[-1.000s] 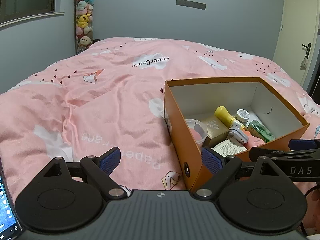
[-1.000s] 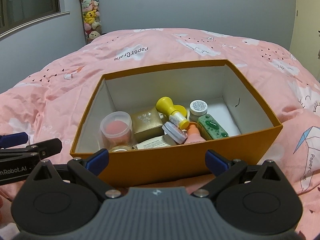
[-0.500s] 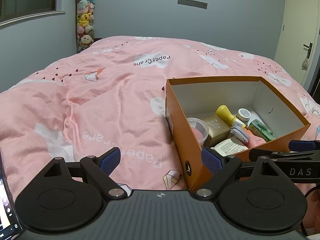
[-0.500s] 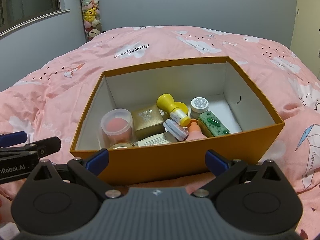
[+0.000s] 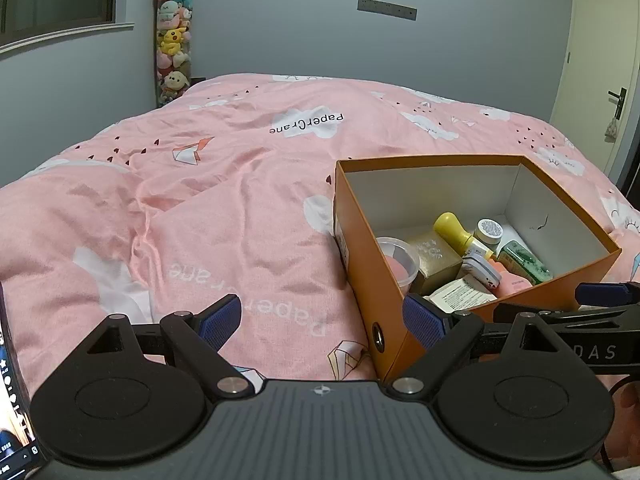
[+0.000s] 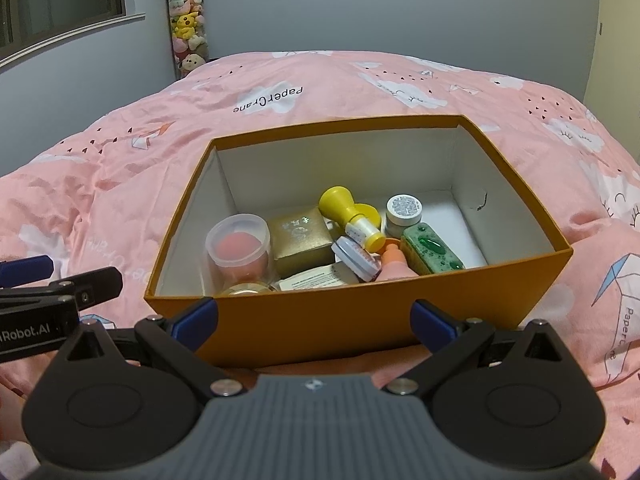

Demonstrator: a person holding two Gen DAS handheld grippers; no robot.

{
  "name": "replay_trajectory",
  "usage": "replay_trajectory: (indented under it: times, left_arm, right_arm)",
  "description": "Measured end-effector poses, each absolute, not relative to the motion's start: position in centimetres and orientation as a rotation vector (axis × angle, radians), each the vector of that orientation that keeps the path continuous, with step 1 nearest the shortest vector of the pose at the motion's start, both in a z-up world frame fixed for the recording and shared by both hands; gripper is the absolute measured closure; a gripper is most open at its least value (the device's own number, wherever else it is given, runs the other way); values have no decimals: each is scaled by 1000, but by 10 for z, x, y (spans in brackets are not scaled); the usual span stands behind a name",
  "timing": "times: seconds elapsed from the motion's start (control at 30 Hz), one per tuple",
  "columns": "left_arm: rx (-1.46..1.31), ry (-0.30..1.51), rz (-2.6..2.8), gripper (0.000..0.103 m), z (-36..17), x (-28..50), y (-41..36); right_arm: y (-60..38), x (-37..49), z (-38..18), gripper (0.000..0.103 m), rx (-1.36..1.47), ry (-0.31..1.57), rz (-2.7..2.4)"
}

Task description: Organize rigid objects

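Right, both claws spread wide and empty: my left gripper (image 5: 322, 316) hangs over the pink duvet (image 5: 200, 220) beside the orange box (image 6: 360, 312), my right gripper (image 6: 314, 318) just short of its near wall. The small rigid things — yellow stamp (image 6: 350, 212), gold box (image 6: 302, 240), green bottle (image 6: 432, 248), clear cup (image 6: 238, 244), white jar (image 6: 404, 210) — all lie jumbled in the box's near half. That fits items already gathered or a pile awaiting sorting, so I'd keep the fingers clear of the rim and pinch one piece at a time.

A bed with a wrinkled pink printed quilt (image 5: 224, 216) carries an open orange cardboard box (image 6: 360, 320), lying directly on it.
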State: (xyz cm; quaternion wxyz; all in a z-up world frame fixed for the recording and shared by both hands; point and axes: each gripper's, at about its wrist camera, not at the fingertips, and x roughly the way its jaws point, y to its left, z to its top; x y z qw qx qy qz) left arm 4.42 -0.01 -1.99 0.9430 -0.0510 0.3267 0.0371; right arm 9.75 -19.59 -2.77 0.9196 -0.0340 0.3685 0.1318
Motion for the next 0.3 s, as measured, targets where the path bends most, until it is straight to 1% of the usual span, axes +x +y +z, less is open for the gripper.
replay_trajectory:
  times: [0.3]
  left_arm:
    - [-102,663,78,0,-18,44,-1]
  right_arm:
    - [-194,96,-28,3,-72,757,272]
